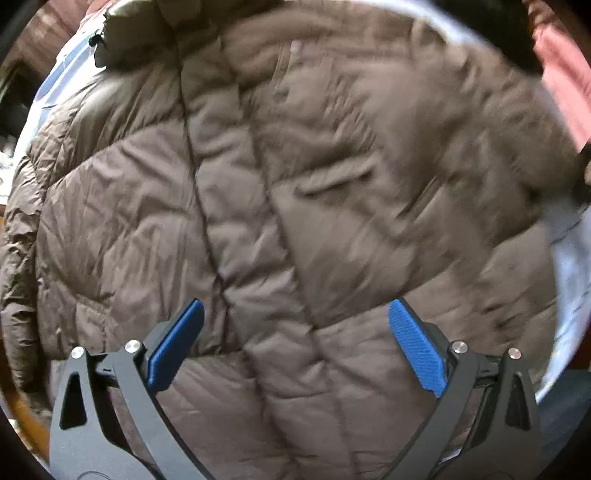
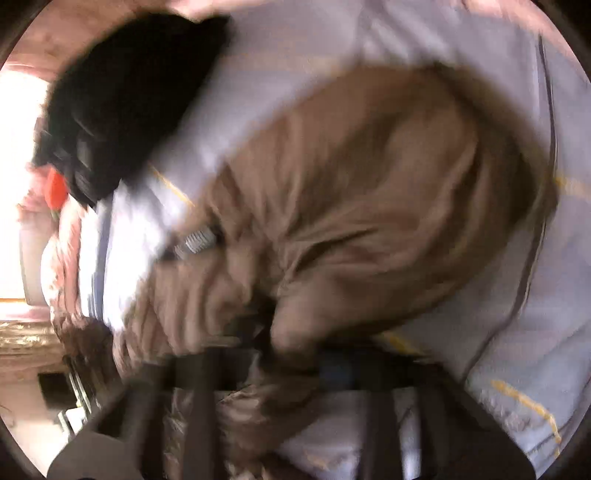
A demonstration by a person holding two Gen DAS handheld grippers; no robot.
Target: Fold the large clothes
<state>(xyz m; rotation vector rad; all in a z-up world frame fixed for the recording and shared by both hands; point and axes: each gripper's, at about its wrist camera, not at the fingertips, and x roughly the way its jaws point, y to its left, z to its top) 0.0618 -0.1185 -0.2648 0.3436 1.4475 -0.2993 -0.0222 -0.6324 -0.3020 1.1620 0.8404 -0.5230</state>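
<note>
A large brown quilted puffer jacket (image 1: pixel 280 192) lies spread on a pale blue sheet (image 1: pixel 569 280) and fills the left wrist view. My left gripper (image 1: pixel 295 314) hovers just above its lower part, blue pads (image 1: pixel 417 347) wide apart and empty. In the blurred right wrist view my right gripper (image 2: pixel 280 350) is closed on a bunched fold of the brown jacket (image 2: pixel 354 206), likely a sleeve. The fabric stretches away from the jaws over the sheet (image 2: pixel 517 332). A small metal zipper piece (image 2: pixel 197 242) shows at the jacket's edge.
A black garment or bag (image 2: pixel 129 99) lies on the sheet at the upper left of the right wrist view. Pink fabric (image 1: pixel 561 74) sits beyond the sheet at the upper right of the left wrist view. A dark olive hood edge (image 1: pixel 125 33) lies at the jacket's top.
</note>
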